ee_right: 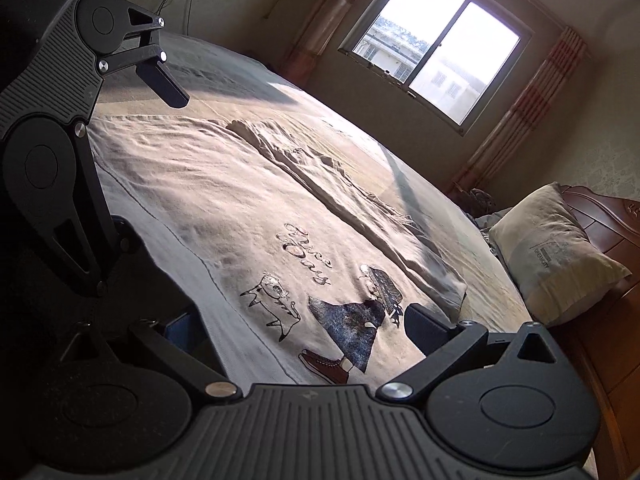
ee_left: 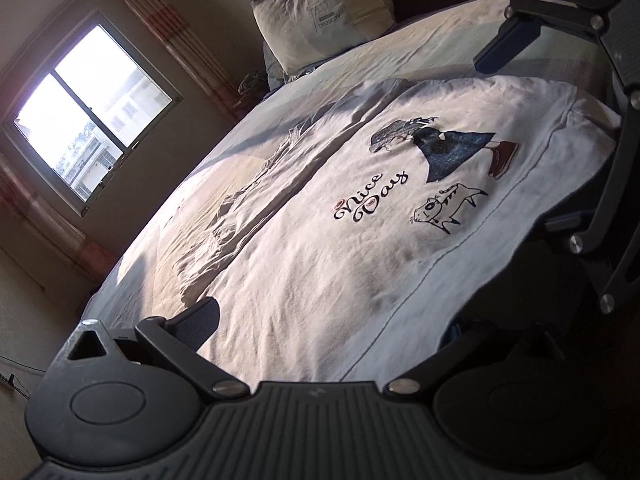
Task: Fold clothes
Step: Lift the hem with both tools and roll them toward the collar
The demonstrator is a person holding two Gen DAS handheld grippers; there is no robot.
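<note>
shirt: we see a white t-shirt (ee_left: 360, 208) lying flat on the bed (ee_left: 440, 52), print side up, one side already folded in along its length – the folded edge makes a wrinkled ridge (ee_right: 320, 184).
print: the words "nice day" (ee_left: 370, 198), a figure in a blue dress (ee_left: 452, 152) and a small animal drawing (ee_left: 444, 208).
left gripper: our left gripper (ee_left: 328, 328) has its fingers spread wide apart, holding nothing; one fingertip (ee_left: 200, 320) is over the shirt near the fold, the other is hidden in the dark at the near hem.
right gripper: our right gripper (ee_right: 304, 332) is also spread wide and grips nothing – one fingertip (ee_right: 428, 328) is just beside the head of the printed figure, the other is in shadow at the edge of the bed.
each other: each camera shows the other gripper at the side of its picture, over the same near edge of the shirt.
room: a pillow (ee_left: 324, 20) leans at the wooden headboard (ee_right: 600, 232), and a bright window (ee_right: 436, 48) with striped curtains (ee_right: 532, 88) is behind the bed.
</note>
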